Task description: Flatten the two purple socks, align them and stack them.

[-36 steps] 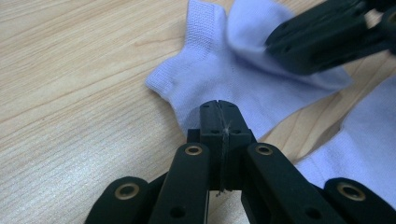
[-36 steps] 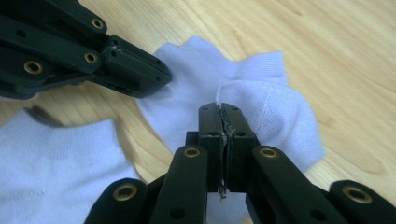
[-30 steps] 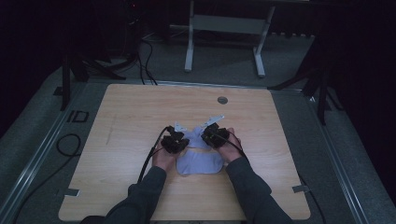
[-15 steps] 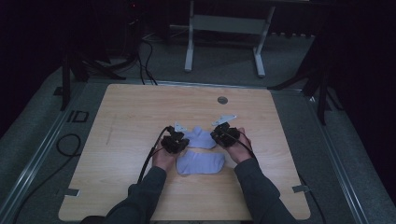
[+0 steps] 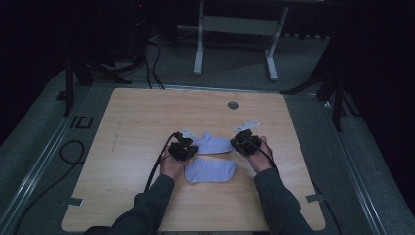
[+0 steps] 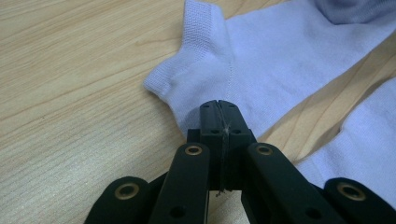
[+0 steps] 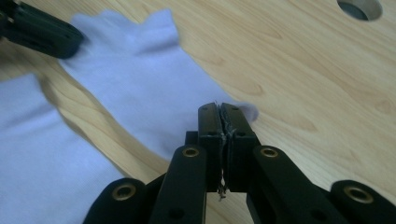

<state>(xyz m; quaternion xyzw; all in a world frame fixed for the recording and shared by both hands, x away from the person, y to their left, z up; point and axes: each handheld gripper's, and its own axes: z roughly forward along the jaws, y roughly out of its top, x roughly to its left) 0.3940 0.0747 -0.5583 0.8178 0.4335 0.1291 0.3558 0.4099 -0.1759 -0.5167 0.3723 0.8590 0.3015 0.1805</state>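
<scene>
Two pale lavender socks lie at the table's middle. The far sock [image 5: 214, 144] is stretched flat between my grippers. My left gripper [image 5: 190, 143] is shut on its cuff end [image 6: 196, 79], and my right gripper [image 5: 236, 144] is shut on its toe end [image 7: 243, 109]. In both gripper views the jaws are pressed together with sock fabric at their tips. The near sock [image 5: 210, 171] lies flat just in front, apart from both grippers; it is at the right edge [image 6: 364, 144] of the left gripper view and the lower left [image 7: 37, 158] of the right gripper view.
The wooden table [image 5: 127, 127] has a round cable hole [image 5: 233, 105] at its far middle. Cables trail off the left gripper toward the table's front. A metal stand [image 5: 235, 29] is on the floor beyond the table.
My right gripper has moved right with the sock's toe end, drawing that sock off the other and stretching it out. The left gripper has stayed in place.
</scene>
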